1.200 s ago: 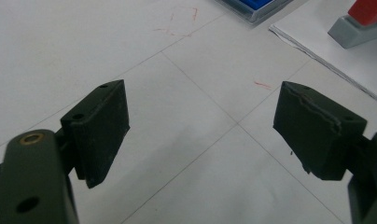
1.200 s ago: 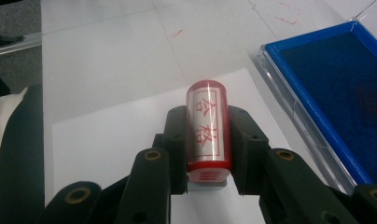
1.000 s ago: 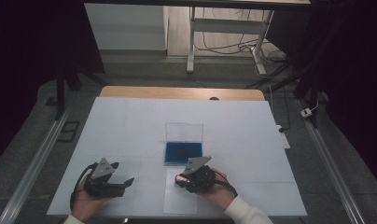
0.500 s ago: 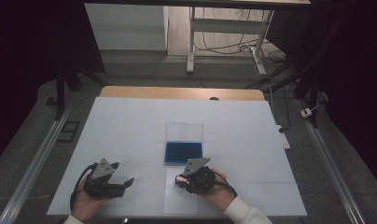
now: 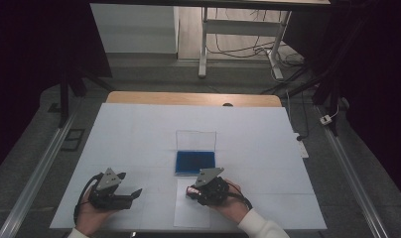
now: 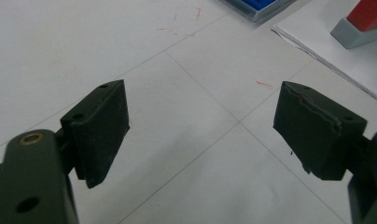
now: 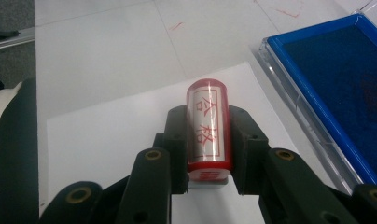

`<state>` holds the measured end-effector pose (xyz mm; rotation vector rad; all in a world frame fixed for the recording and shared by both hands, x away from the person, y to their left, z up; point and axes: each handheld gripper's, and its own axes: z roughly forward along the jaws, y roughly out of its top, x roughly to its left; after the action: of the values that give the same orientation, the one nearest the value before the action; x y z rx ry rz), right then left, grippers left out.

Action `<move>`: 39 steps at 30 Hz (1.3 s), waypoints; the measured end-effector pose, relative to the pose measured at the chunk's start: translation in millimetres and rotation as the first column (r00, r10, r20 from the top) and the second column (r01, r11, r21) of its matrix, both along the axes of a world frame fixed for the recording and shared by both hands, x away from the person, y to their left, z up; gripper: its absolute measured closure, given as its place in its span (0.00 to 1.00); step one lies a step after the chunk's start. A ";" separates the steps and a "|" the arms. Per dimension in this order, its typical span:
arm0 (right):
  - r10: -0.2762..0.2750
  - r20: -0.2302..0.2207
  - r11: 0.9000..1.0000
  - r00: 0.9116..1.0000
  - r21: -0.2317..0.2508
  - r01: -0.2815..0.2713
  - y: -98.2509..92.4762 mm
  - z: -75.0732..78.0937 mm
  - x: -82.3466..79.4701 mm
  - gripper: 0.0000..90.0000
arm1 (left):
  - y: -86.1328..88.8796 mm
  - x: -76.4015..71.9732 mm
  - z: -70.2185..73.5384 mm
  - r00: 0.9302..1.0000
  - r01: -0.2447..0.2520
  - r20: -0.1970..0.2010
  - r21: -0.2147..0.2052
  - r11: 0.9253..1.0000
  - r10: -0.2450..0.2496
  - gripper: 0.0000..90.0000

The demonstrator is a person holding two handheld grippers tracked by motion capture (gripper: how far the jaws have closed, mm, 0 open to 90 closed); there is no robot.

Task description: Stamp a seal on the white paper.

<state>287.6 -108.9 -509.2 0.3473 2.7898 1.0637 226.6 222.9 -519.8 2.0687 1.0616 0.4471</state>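
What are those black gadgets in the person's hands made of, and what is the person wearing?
Each hand holds a black two-jaw tool: left gripper, right gripper. Both carry a grey three-cornered plate on top and trail a black cable. The jaw pads are flat, dark blocks on holed arms. The sleeves are white.

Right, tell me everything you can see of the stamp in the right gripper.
The stamp is a short red cylinder with a white label wrapped around it, bearing red characters and a thin red frame; it looks like glossy plastic. A grey base sits at its near end. It lies between the right gripper's black jaws, which press on both its sides, its far end tilted toward the white paper sheet below. The blue ink pad in its clear case lies close by, apart from it. Whether the base touches the paper cannot be told.
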 end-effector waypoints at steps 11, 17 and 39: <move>-0.005 -0.005 1.000 1.000 0.005 0.005 -0.9 -0.3 -0.2 0.78 | 1.3 -0.2 0.7 1.000 0.000 0.004 -0.004 1.000 0.000 0.20; -0.002 -0.002 1.000 1.000 0.005 0.002 -0.7 0.5 -0.6 0.78 | 1.7 0.0 0.5 1.000 0.000 0.003 -0.005 1.000 0.000 0.20; -0.001 0.006 0.997 1.000 0.076 0.001 -4.8 6.7 -1.1 0.77 | 2.0 1.5 -0.9 1.000 0.001 -0.001 -0.002 1.000 -0.001 0.20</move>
<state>286.5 -113.7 -502.6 0.3531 2.7487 1.1703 228.1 224.9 -520.7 2.0674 1.0609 0.4446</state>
